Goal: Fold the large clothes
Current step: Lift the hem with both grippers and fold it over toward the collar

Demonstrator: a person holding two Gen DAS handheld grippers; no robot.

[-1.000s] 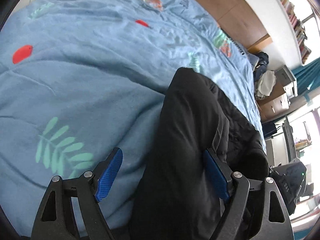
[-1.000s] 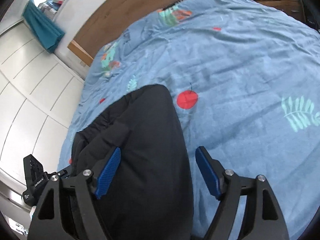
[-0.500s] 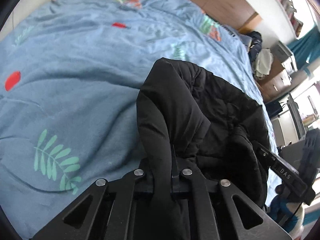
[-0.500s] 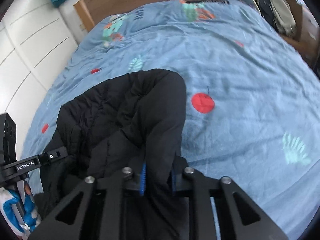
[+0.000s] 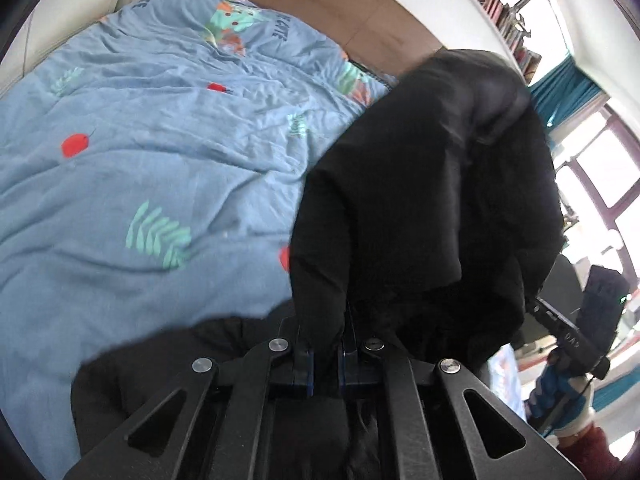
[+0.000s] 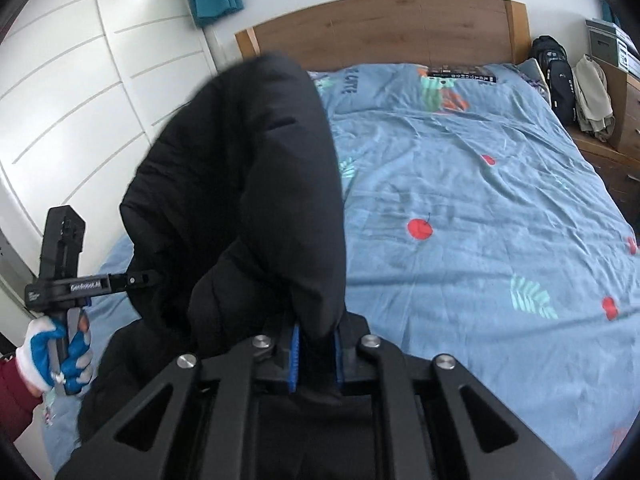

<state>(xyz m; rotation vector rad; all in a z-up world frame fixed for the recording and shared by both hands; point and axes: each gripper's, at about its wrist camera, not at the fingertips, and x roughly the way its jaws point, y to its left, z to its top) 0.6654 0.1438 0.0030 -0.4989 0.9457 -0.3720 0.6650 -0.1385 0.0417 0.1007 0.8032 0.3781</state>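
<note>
A large black padded jacket [image 5: 424, 200] hangs lifted over a bed with a blue patterned cover [image 5: 140, 152]. My left gripper [image 5: 324, 360] is shut on a fold of the jacket's edge. My right gripper [image 6: 314, 356] is shut on another fold of the same jacket [image 6: 248, 184], which rises in front of it. More black fabric sags below both grippers. The left gripper [image 6: 60, 264] and its gloved hand show at the left of the right wrist view. The right gripper [image 5: 580, 320] shows at the right of the left wrist view.
The blue cover [image 6: 480, 220] spreads to the wooden headboard [image 6: 380, 28]. White wardrobe doors [image 6: 80, 92] stand along one side. A dresser with bags and clothes [image 6: 580, 96] stands on the other. A bookshelf [image 5: 500, 12] and window lie beyond.
Both grippers closed on the jacket, which lay on the bed a second ago. They have since lifted it well above the cover, and both views have tilted up toward the headboard.
</note>
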